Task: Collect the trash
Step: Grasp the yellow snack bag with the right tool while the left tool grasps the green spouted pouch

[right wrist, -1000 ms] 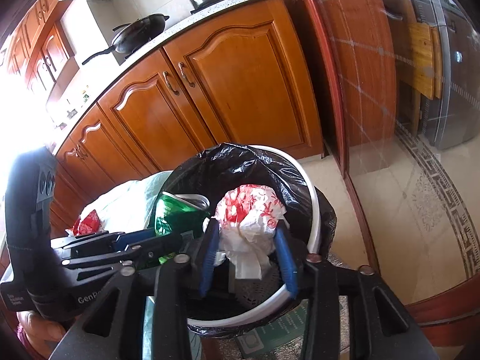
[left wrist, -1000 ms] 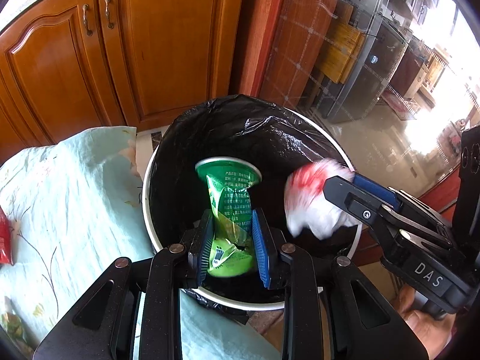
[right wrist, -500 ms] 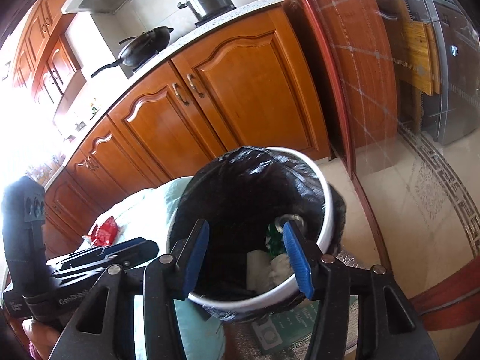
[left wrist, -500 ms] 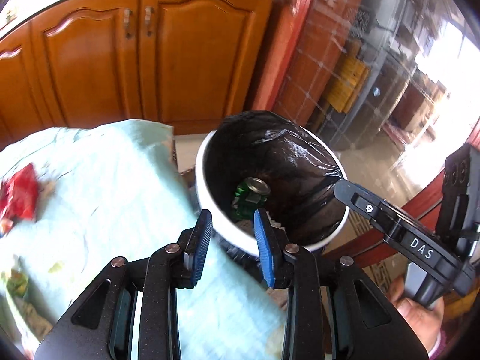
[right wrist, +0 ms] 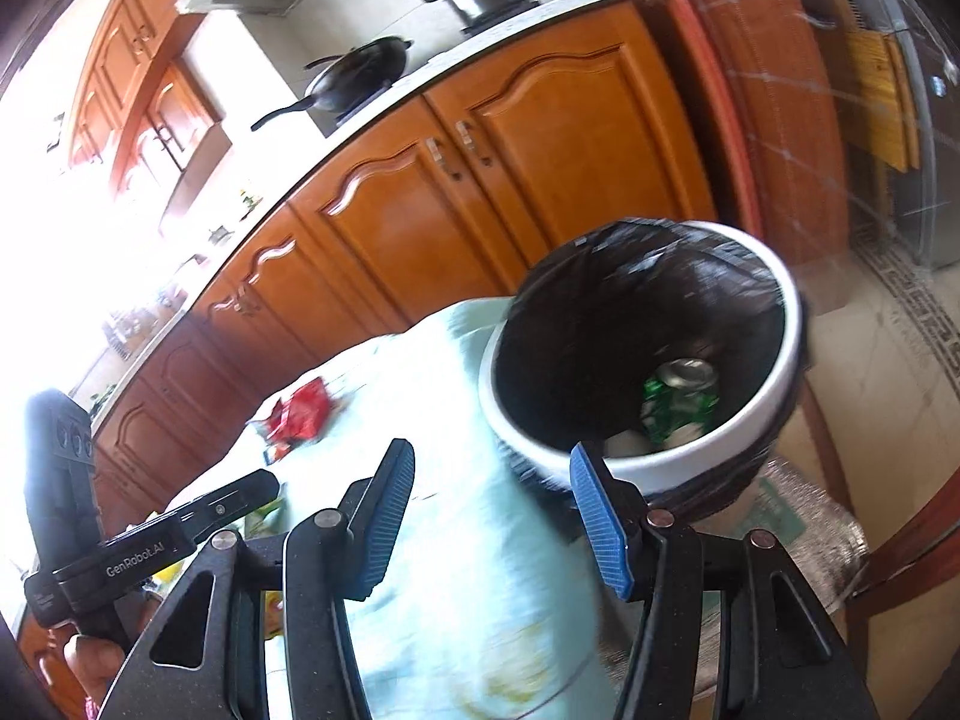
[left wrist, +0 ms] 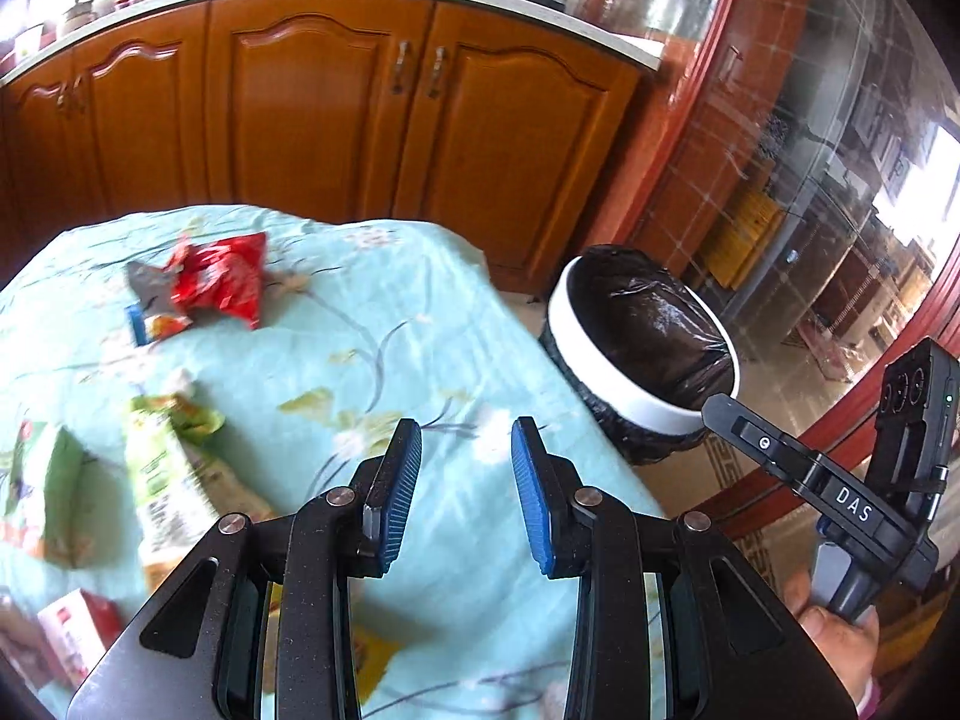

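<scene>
Mostly floral tablecloth [left wrist: 384, 360], wooden cabinets [left wrist: 324, 108], bin [left wrist: 606, 354]

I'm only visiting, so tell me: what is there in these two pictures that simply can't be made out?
- Bin contents, right wrist view: its near wall hides all but a green can.
- Bin inside, left wrist view: only the black liner shows.
- Print on the red wrapper and green packet, left wrist view: blurred.
- Red and white box, left wrist view: cut by the edge.
- Tablecloth near side: behind the fingers.
</scene>
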### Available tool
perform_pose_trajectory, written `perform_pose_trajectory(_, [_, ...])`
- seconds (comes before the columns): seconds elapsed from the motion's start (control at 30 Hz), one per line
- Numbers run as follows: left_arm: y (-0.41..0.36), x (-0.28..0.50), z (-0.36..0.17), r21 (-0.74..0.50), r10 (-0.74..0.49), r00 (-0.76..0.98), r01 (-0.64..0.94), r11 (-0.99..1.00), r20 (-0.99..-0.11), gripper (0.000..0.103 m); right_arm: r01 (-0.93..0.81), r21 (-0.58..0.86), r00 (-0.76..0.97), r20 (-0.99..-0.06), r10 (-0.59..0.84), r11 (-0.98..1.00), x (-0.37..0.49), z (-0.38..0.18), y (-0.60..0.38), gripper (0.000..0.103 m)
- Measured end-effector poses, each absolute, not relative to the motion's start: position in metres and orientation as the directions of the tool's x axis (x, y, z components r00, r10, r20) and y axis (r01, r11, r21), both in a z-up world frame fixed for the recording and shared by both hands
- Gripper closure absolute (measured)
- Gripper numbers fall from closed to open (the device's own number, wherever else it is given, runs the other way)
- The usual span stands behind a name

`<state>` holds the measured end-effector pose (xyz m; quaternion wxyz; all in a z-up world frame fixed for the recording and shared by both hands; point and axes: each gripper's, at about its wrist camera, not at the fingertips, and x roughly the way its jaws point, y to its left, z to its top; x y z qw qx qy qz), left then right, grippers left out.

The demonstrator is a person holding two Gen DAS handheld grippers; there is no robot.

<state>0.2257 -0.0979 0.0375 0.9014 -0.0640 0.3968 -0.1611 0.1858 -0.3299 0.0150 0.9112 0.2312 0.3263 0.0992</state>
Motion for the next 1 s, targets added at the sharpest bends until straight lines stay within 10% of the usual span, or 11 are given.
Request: perform_pose_trajectory(1.0, [0.066, 0.163, 0.023, -0.229, -0.146, 0.701, -0.025, 0.973, -0.698, 0.063, -0.291, 0.446, 0.601, -0.602, 0.525, 0.846, 0.164, 0.004, -0.161, 0.042])
